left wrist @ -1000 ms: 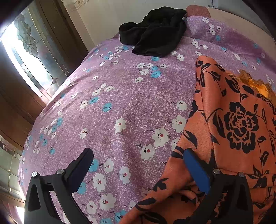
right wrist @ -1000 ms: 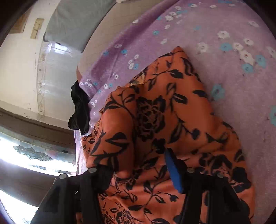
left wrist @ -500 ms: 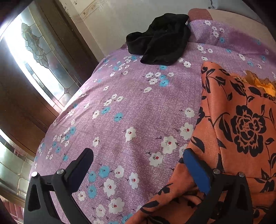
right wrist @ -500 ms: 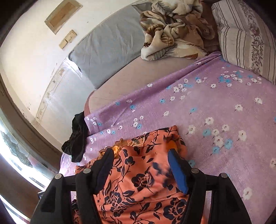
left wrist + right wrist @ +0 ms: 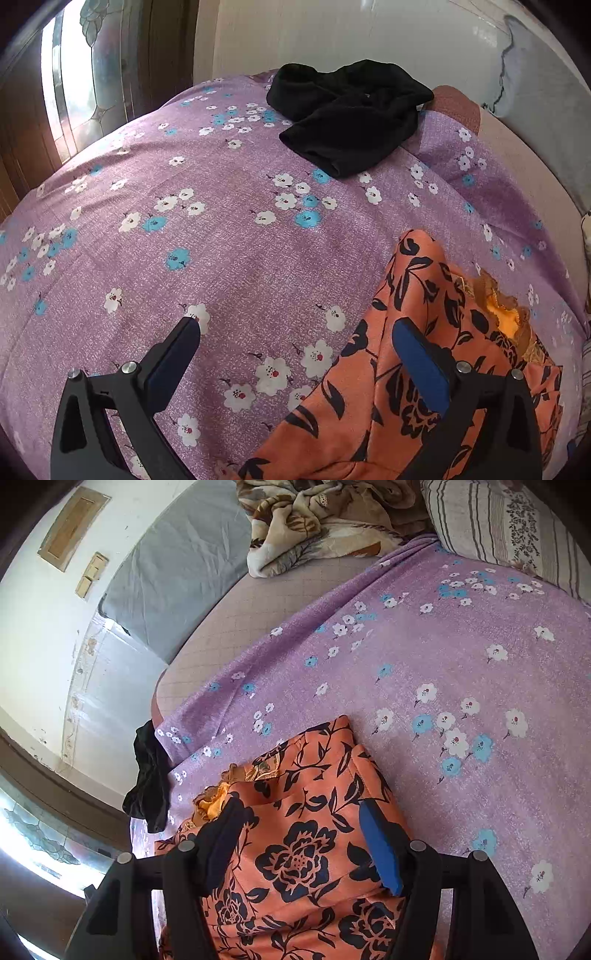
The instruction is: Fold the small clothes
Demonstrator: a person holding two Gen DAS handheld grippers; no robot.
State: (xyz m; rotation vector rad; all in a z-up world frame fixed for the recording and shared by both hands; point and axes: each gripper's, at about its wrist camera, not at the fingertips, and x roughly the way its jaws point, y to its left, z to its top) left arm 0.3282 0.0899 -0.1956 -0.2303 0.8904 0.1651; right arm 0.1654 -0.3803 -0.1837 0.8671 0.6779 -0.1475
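An orange garment with black flowers (image 5: 424,332) lies folded on the purple flowered bedsheet (image 5: 221,240); it also shows in the right wrist view (image 5: 306,830). A yellow lace lining (image 5: 506,317) peeks out at its far edge. My left gripper (image 5: 295,328) is open above the sheet, its right finger over the garment's left edge. My right gripper (image 5: 299,808) is open and empty, raised above the garment's middle. A black garment (image 5: 351,110) lies crumpled at the far end of the sheet; it shows in the right wrist view (image 5: 147,775) too.
A window with patterned glass (image 5: 85,74) and a wall stand beyond the bed's far edge. A beige blanket (image 5: 314,517), a striped pillow (image 5: 509,528) and a grey mattress pad (image 5: 173,579) lie at the head of the bed.
My right gripper has lifted up off the orange garment and now hangs above it. My left gripper has risen and turned toward the black garment. Both stayed open.
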